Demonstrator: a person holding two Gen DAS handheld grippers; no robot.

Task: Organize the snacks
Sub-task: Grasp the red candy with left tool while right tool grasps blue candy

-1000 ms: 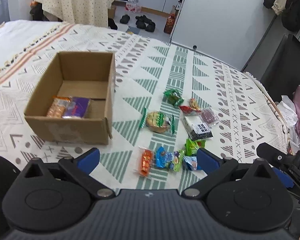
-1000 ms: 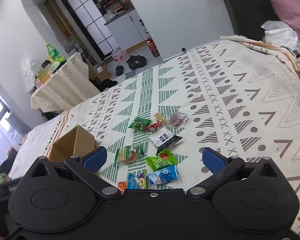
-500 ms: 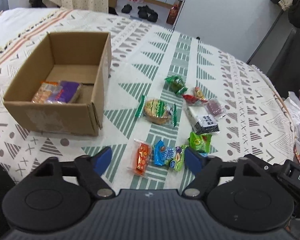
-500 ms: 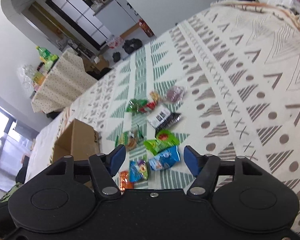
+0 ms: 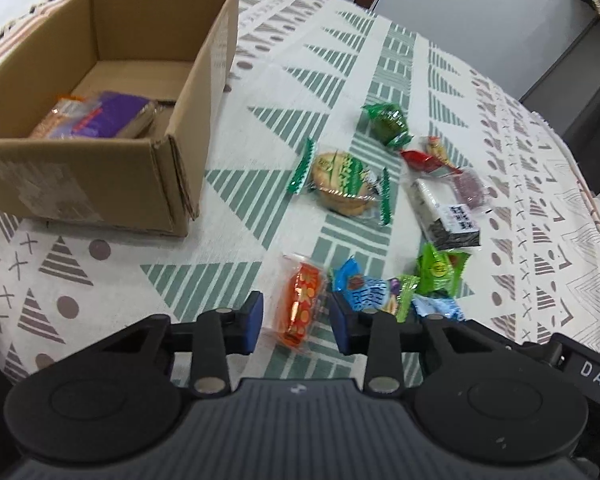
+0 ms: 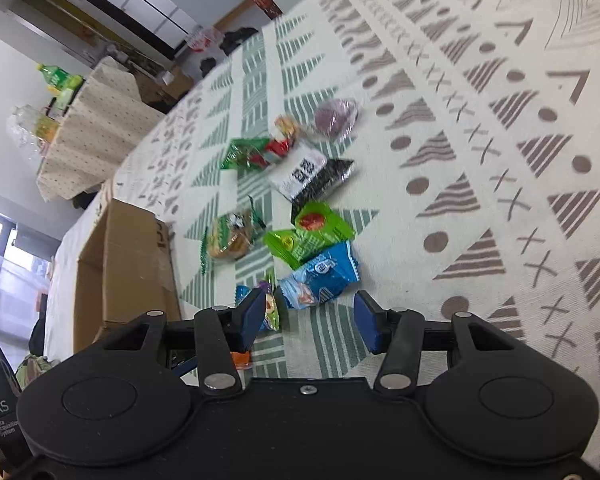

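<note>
Several wrapped snacks lie loose on the patterned cloth. My left gripper (image 5: 296,322) is open with its jaws on either side of the orange snack packet (image 5: 302,305), close above the cloth. My right gripper (image 6: 310,320) is open just short of the light blue packet (image 6: 320,274), with the green packet (image 6: 310,232) behind it. An open cardboard box (image 5: 100,92) at the left holds a purple snack pack (image 5: 112,114) and an orange one (image 5: 54,114). The box also shows in the right wrist view (image 6: 128,264).
Farther out lie a round cake in a green wrapper (image 5: 342,184), a black-and-white pack (image 5: 446,214), a dark green packet (image 5: 388,122), a red candy (image 5: 420,159) and a purple packet (image 5: 470,190). The bed's right edge (image 5: 596,216) falls away beyond them.
Both grippers have dropped lower and moved in on the snacks, and both have narrowed their jaws. The left one now straddles the orange packet.
</note>
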